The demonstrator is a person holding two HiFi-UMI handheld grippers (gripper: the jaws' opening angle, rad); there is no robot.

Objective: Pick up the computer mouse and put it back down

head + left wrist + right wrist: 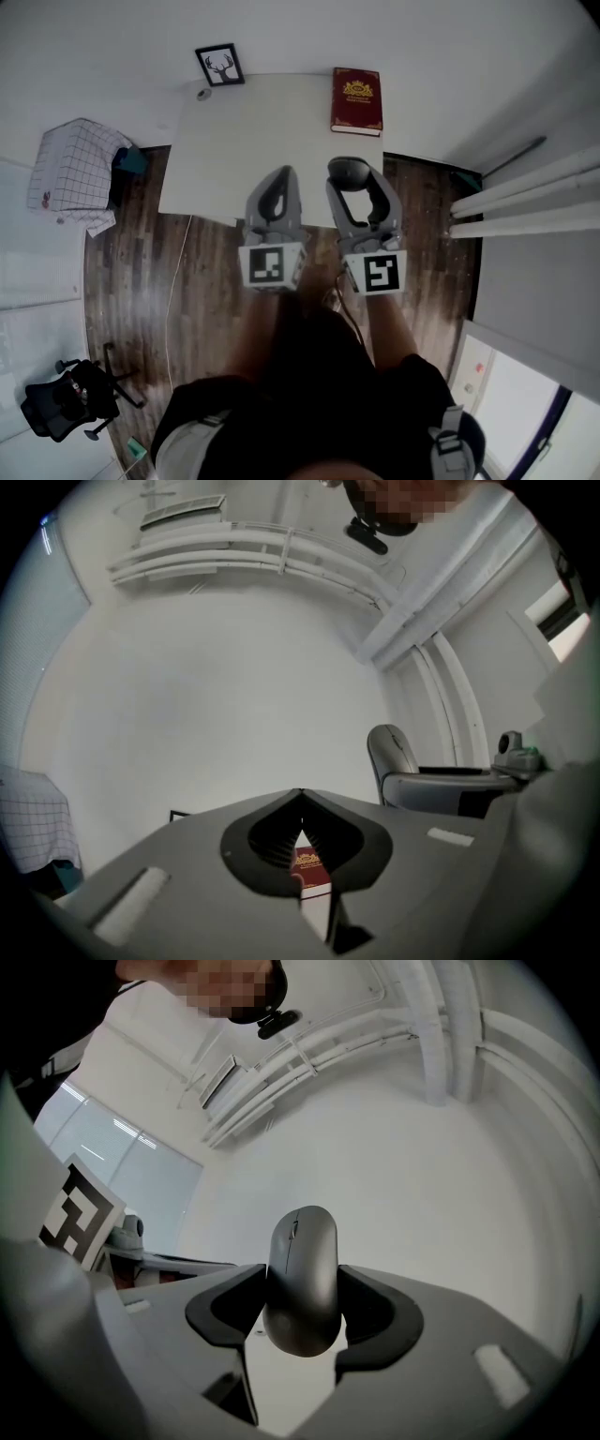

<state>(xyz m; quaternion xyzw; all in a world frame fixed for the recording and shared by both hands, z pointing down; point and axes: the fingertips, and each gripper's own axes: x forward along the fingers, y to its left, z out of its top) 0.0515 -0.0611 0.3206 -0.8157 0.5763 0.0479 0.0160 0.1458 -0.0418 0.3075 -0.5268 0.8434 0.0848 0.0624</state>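
Pickup's done I'd say: right claw (354, 178) is clamped on the computer mouse (302, 1279), held up off the white surface (253, 141); left claw (300, 799) is pinched closed on nothing; only setting it back down is left.

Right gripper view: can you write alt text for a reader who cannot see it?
The right gripper grips a grey mouse by its sides, and the mouse fills the middle of the picture. Behind it is a plain white wall, with white pipes curving across the top.
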